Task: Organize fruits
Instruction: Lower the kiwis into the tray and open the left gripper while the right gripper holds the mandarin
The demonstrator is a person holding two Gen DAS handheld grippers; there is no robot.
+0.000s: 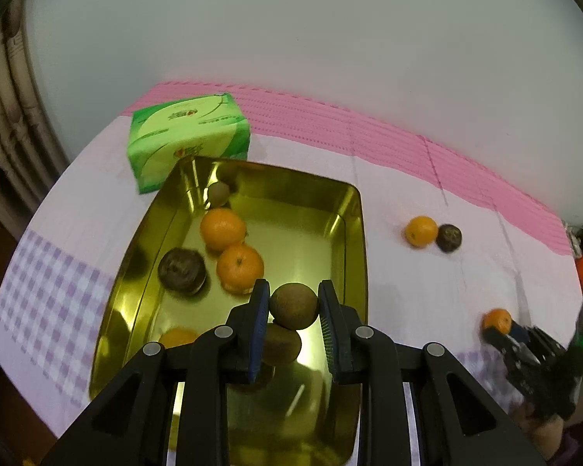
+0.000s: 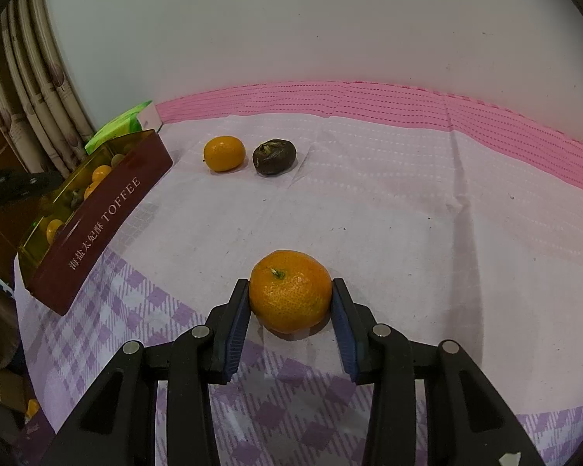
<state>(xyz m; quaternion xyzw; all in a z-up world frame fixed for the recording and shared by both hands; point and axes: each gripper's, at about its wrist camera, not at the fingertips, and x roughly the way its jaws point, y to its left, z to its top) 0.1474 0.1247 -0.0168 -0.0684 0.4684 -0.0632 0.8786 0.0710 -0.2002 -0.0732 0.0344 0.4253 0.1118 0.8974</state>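
Left wrist view: the left gripper (image 1: pixel 294 305) pointed steeply down over the gold tin (image 1: pixel 353 233), its fingers (image 1: pixel 259 310) closed on a brown kiwi (image 1: pixel 294 306) held above the tin's near half. A second kiwi (image 1: pixel 281 343) lay directly beneath it on the tin floor. Further in lay two oranges (image 1: pixel 222 229), touching one another, a dark round fruit (image 1: pixel 182 270) just beside them toward the tin's left wall, and a small brownish fruit (image 1: pixel 218 193) near the far left corner. Part of another orange showed at the near left, behind the gripper frame. A green tissue box (image 1: pixel 188 136) stood against the tin's far left corner. On the cloth-covered worktop (image 1: pixel 427 291), toward the far right edge, an orange (image 1: pixel 421 231) and a dark fruit (image 1: pixel 449 237) lay touching. At the near right edge the right gripper (image 1: pixel 497 328) was seen low on the worktop with an orange at its tip.

Right wrist view: the right gripper (image 2: pixel 290 299) was angled down with its fingertips at the cloth. Its fingers (image 2: pixel 237 310) were pressed on either side of a stemmed orange (image 2: pixel 290 291) that rested on the worktop (image 2: pixel 427 233) near the front edge. The same orange (image 2: pixel 224 153) and dark fruit (image 2: pixel 274 156) pair lay well beyond, toward the far edge. The tin (image 2: pixel 109 209), its maroon side lettered TOFFEE, stood at the left edge with fruit inside.
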